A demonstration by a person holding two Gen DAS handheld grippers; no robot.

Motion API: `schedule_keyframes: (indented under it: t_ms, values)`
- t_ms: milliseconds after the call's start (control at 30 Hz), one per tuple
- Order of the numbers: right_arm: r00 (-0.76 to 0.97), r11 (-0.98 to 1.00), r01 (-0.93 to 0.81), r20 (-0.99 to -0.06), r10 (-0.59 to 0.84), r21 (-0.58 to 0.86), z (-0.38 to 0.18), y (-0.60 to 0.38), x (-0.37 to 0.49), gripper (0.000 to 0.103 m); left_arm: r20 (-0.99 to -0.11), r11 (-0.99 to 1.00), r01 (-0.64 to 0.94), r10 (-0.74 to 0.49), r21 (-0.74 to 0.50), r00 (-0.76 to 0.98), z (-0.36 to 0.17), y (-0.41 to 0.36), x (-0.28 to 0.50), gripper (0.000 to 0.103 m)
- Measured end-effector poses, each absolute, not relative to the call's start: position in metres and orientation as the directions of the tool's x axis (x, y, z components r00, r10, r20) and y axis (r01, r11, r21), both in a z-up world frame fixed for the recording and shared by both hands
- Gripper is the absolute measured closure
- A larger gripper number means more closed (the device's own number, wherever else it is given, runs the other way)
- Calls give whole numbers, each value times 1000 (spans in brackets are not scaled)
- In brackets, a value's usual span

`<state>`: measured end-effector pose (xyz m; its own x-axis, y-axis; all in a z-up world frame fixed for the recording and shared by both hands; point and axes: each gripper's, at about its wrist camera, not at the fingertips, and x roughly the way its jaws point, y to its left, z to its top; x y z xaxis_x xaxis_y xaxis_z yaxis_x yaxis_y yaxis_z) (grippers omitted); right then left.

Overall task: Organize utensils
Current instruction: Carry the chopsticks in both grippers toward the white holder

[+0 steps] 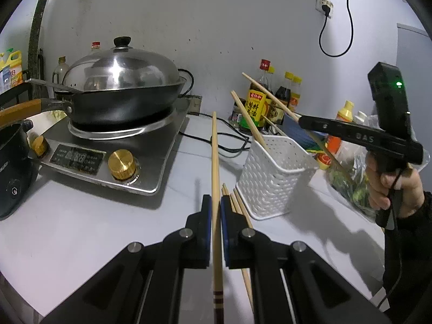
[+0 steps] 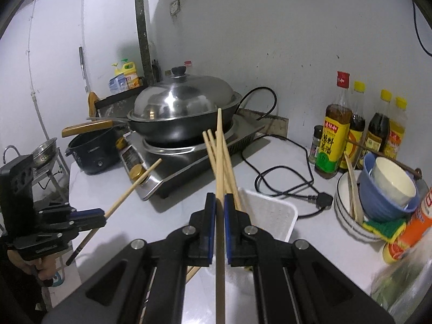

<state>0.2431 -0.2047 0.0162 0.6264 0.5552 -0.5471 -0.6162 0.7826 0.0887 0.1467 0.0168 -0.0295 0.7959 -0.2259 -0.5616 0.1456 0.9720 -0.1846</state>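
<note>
On the pale worktop point(image 1: 81, 229) the black lidded wok point(image 1: 124, 91) sits far left. My left gripper point(image 1: 215, 216) is clenched on one pale wooden chopstick point(image 1: 215, 162); my right gripper point(image 2: 220, 210) grasps another chopstick point(image 2: 219, 148) above the white perforated plastic basket point(image 1: 272, 172). Mid-task, I judge: next, tip each in, clear of chopsticks already leaning there.

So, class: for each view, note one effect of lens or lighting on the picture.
Left wrist view: the fisheye bends the wall into a dome, and the white basket throws a soft shadow on the counter. Right wrist view: glare shines on the wok lid, and the bag at lower right is blurred.
</note>
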Motion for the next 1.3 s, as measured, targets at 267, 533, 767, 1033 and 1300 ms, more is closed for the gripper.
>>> schedule_keyframes:
  t_ms: [267, 533, 767, 1033, 1300]
  values:
    - [638, 791, -610, -564, 525, 46, 18, -182, 273, 97, -540, 967, 149, -241, -208, 806, -30, 31, 153, 97]
    - [662, 795, -606, -563, 495, -14, 18, -157, 297, 97, -533, 959, 146, -257, -241, 806, -37, 48, 164, 97]
    - [664, 799, -597, -599, 447, -66, -4, -142, 311, 97, -541, 954, 142, -268, -264, 797, -48, 56, 171, 97]
    - [657, 803, -591, -618, 431, -69, -21, -146, 308, 97, -543, 951, 142, -276, -276, 793, -55, 54, 173, 97]
    - [637, 804, -591, -649, 415, -65, -35, -156, 297, 97, -539, 952, 150, -275, -265, 796, -49, 46, 168, 97]
